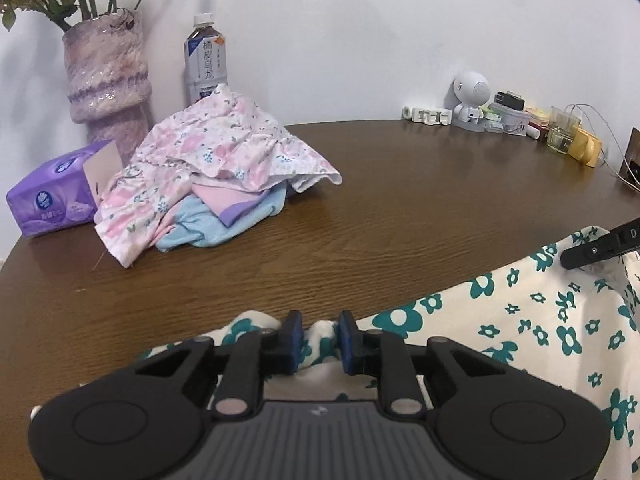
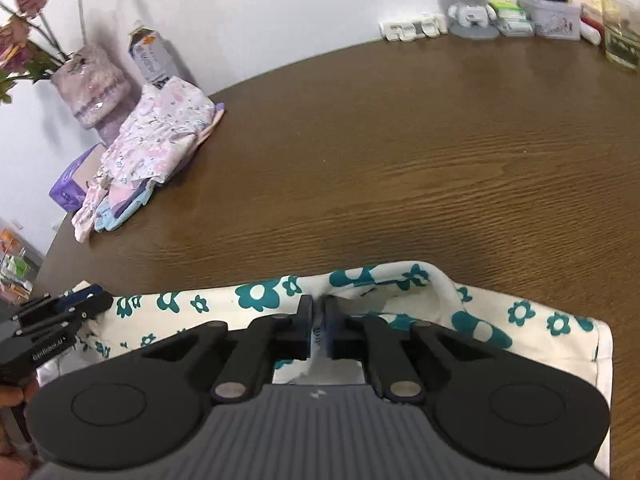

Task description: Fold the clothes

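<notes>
A cream garment with teal flowers (image 1: 520, 320) (image 2: 256, 292) lies at the near edge of the brown table (image 1: 380, 200). My left gripper (image 1: 320, 330) is shut on a bunched fold of its edge, with cloth pressed between the blue pads. My right gripper (image 2: 319, 320) is shut on another part of that edge, its pads nearly touching with a thin layer of fabric between them. Each gripper also shows in the other's view, the right gripper (image 1: 568, 261) at the far right and the left gripper (image 2: 100, 300) at the far left. A pile of pink floral, blue and purple clothes (image 1: 208, 168) (image 2: 152, 148) lies at the back left.
Behind the pile stand a purple vase with flowers (image 1: 108, 76), a drink bottle (image 1: 206, 60) and a purple tissue pack (image 1: 52, 196). Along the back wall sit a white robot figure (image 1: 472, 100), small boxes, jars and a cable (image 1: 608, 140). Bare wood lies between pile and garment.
</notes>
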`<action>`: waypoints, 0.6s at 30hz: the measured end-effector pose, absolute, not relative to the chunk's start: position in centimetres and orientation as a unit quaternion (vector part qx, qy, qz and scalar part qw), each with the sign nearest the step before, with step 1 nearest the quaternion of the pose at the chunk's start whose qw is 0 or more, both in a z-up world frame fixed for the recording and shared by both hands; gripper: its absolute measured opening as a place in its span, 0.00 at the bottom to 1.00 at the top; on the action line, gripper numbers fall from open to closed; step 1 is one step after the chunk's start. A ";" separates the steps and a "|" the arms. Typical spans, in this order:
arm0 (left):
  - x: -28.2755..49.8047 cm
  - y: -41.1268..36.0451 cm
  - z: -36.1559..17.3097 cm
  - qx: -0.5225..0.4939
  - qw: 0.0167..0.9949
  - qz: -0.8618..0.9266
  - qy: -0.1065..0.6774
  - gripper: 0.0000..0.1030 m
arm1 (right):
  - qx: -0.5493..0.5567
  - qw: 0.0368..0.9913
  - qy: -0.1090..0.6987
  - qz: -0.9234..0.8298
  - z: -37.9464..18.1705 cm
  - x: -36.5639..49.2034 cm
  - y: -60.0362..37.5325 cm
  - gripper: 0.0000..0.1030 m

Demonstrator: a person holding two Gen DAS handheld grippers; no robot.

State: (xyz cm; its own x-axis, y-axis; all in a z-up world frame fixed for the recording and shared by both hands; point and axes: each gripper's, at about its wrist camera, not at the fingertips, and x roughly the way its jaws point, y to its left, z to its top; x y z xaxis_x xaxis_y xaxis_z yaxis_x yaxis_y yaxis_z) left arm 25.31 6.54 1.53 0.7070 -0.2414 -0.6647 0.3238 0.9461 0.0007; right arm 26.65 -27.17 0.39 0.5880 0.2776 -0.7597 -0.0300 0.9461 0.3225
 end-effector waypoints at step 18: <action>21.0 9.0 6.2 -0.011 0.930 -0.185 0.317 0.67 | 0.134 0.899 0.397 0.132 4.2 18.9 -28.3 0.55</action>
